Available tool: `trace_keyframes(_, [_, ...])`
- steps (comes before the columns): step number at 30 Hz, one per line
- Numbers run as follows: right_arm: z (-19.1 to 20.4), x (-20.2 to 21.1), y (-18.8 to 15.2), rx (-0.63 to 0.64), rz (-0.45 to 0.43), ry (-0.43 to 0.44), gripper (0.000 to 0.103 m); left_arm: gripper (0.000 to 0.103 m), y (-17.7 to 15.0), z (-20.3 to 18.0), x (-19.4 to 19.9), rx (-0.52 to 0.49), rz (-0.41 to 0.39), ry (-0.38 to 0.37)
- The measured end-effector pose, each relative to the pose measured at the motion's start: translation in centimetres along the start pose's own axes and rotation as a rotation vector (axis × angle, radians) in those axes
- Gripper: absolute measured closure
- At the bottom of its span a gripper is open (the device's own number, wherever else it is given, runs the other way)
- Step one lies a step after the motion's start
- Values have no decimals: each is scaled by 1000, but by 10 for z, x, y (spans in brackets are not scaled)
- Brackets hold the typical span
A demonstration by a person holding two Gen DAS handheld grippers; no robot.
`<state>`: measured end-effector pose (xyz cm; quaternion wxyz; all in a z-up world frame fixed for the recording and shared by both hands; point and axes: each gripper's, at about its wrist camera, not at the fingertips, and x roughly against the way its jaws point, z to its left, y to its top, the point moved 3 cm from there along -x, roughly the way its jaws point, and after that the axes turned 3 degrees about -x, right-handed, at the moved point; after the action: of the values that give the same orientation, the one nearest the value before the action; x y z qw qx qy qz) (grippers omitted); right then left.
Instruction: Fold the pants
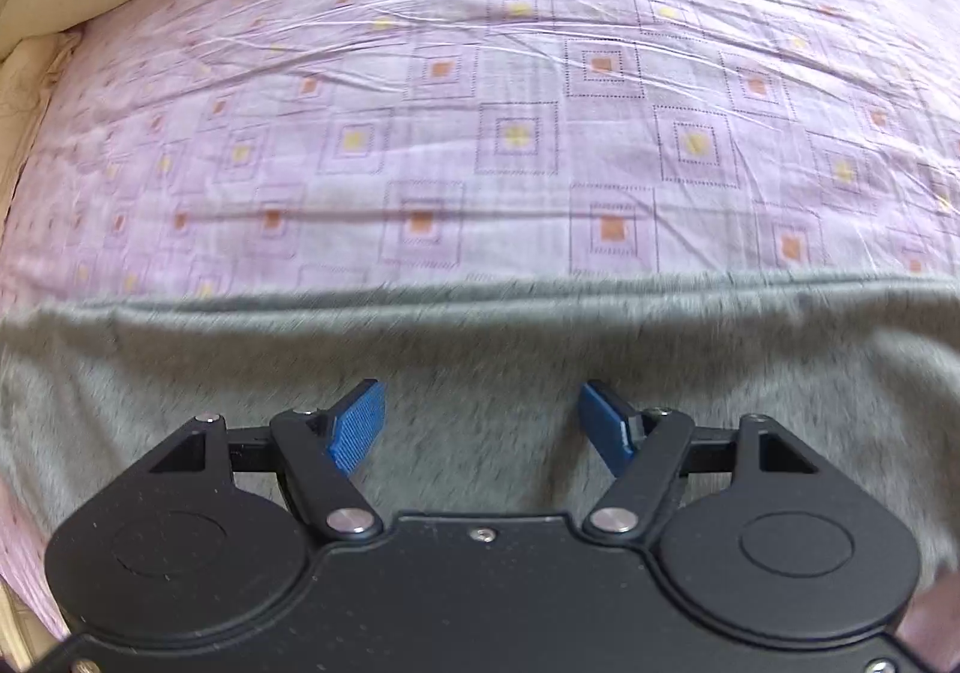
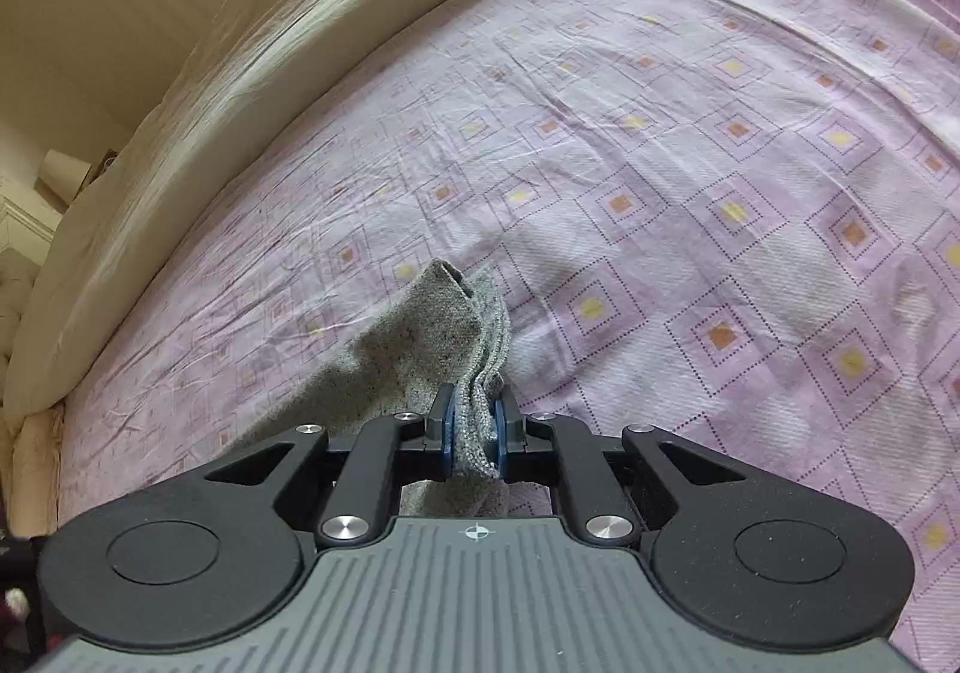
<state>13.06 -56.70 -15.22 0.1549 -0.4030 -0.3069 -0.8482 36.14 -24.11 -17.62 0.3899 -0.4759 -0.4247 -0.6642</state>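
Bed with pink patterned sheet [image 1: 516, 72], cream padded frame [image 2: 198, 90] along its edge. Grey pants [image 1: 480, 337] lie spread on the sheet below the left gripper [image 1: 480, 424], whose blue pads stand wide apart over the fabric. Right gripper [image 2: 474, 427] is clamped on a bunched fold of the pants [image 2: 432, 337], lifted off the sheet.

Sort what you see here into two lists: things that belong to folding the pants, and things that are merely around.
Part of the job:
- grey pants, a bunched edge pinched in the right tongs
- left tongs, open over the grey fabric

Merely around:
- pink patterned bedsheet
- cream padded bed surround
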Motion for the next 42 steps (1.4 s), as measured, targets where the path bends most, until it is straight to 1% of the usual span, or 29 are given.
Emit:
trace_keyframes(1, [2,2,0,8,1,4,91,26,6,-2,-5,5,4,4])
trace_keyframes(3, [7,5,1,32,1,3,91,26,16,-2,-7,29,4,-2])
trace_keyframes(5, [10,7,1,42,0,6,91,27,20,-1,-5,50,15,-9])
trace_keyframes(6, [11,8,1,41,-1,7,91,30,19,-1,-2,59,14,-20])
trace_keyframes(7, [11,8,1,41,-2,8,91,30,15,-1,2,65,10,-31])
trace_keyframes(10, [12,8,1,37,-3,2,91,30,-12,-4,12,76,34,-84])
trace_keyframes(12, [14,9,0,36,-4,0,91,30,-40,-7,15,72,66,-128])
trace_keyframes(15, [18,12,0,47,-6,-6,91,30,-84,-12,13,60,120,-170])
trace_keyframes(16, [20,14,0,52,-8,-9,91,30,-96,-11,14,60,118,-179])
trace_keyframes(19, [30,19,0,78,-19,-20,91,29,-115,-4,24,43,80,-188])
trace_keyframes(22, [48,25,-1,118,-39,-39,91,30,-115,17,33,43,39,-196])
trace_keyframes(25, [81,36,-7,187,-64,-42,91,30,-108,48,38,49,-19,-174])
trace_keyframes(28, [131,51,-23,276,-96,-10,91,30,-102,87,39,60,-58,-169])
trace_keyframes(30, [172,61,-40,341,-116,24,91,30,-102,114,35,61,-66,-171])
trace_keyframes(32, [218,67,-66,399,-120,79,91,30,-103,142,30,72,-63,-167])
trace_keyframes(35, [276,58,-113,451,-86,159,90,30,-110,187,21,98,-57,-143])
trace_keyframes(37, [307,39,-151,472,-41,204,90,30,-117,217,13,116,-48,-117])
trace_keyframes(38, [321,25,-173,486,-11,211,90,30,-119,230,10,122,-43,-109])
trace_keyframes(40, [344,-7,-217,530,49,206,90,30,-126,258,3,132,-30,-93])
trace_keyframes(42, [360,-39,-258,595,96,177,90,30,-131,277,-2,137,-21,-83])
